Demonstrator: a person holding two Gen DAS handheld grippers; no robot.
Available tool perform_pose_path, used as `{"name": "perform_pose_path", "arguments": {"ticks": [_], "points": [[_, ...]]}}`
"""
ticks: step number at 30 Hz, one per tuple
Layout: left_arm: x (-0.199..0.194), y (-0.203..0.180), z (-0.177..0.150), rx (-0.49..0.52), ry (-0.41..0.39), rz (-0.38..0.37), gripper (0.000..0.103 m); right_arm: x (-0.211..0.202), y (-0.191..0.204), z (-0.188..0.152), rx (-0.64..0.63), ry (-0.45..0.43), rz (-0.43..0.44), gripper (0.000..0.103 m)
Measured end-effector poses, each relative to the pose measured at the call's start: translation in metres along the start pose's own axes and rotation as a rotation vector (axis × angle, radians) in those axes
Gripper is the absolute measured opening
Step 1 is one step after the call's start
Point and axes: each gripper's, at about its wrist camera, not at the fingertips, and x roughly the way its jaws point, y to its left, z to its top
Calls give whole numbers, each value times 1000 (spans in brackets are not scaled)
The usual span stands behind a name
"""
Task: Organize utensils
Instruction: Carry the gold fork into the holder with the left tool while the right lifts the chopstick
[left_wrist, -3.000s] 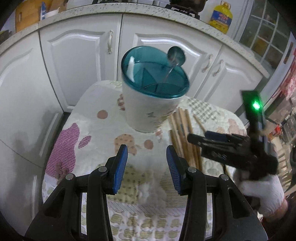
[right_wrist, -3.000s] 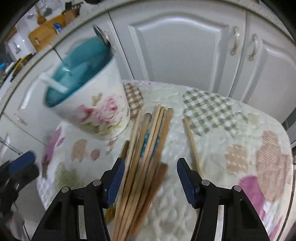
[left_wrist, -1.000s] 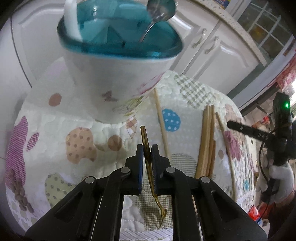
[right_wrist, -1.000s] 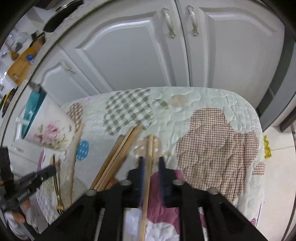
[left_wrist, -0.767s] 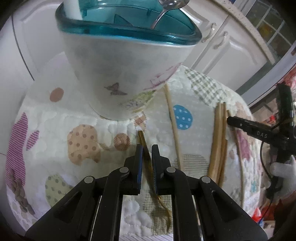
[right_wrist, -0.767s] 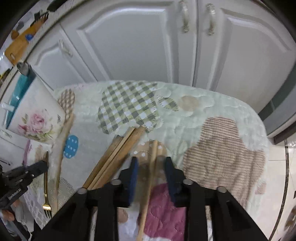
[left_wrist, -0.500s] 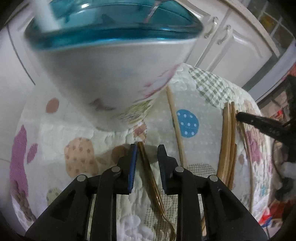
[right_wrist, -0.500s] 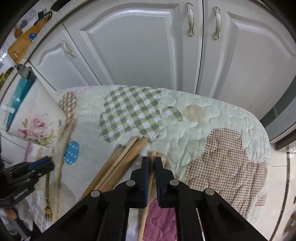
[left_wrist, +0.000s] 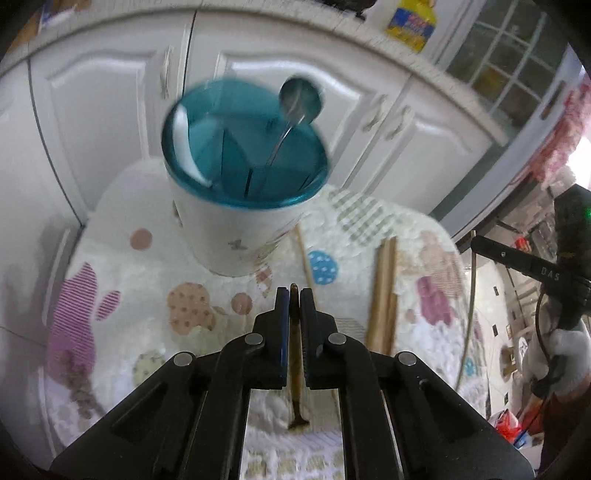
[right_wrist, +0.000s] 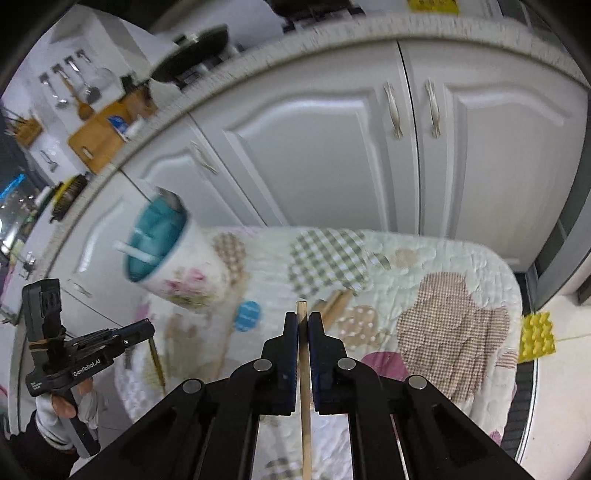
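Observation:
My left gripper (left_wrist: 294, 291) is closing its jaws on a gold fork (left_wrist: 296, 402), and the pads press its handle. The fork hangs tines down above the quilted cloth (left_wrist: 122, 280). Ahead stands the white floral holder (left_wrist: 236, 229) with a teal divided insert; a metal spoon (left_wrist: 299, 98) and a white handle (left_wrist: 183, 140) stick out of it. My right gripper (right_wrist: 303, 317) is shut on one wooden chopstick (right_wrist: 304, 406), lifted off the cloth. Several chopsticks (left_wrist: 384, 295) still lie on the cloth, and one more chopstick (left_wrist: 304, 254) lies beside the holder.
The small table under the quilted cloth (right_wrist: 443, 295) stands against white cabinet doors (right_wrist: 314, 155). Its right edge drops to a tiled floor with a yellow piece (right_wrist: 535, 336). A gloved hand (right_wrist: 62, 410) holds the left gripper at the lower left of the right wrist view.
Both grippers have risen, each with its utensil off the cloth. The left jaws stood slightly apart around the fork half a second ago and are now shut on it. The right jaws closed on the chopstick.

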Motion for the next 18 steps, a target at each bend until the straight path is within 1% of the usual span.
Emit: {"name": "perform_pose_path", "arguments": {"ticks": [3,6,10,18], "points": [[-23,-7,-3,24,-38,-13,4,-25,15,-2,-20,-47,10,5],[-38,-9,-4,34,-66,-12,4,-45,25,-6,-38,-83,14,5],[-49,-16,-2,35,-92,-13,4,-60,37,-6,-62,-117,15,5],[-71,-20,5,50,-133,-13,4,-84,56,9,-87,-185,41,5]]}}
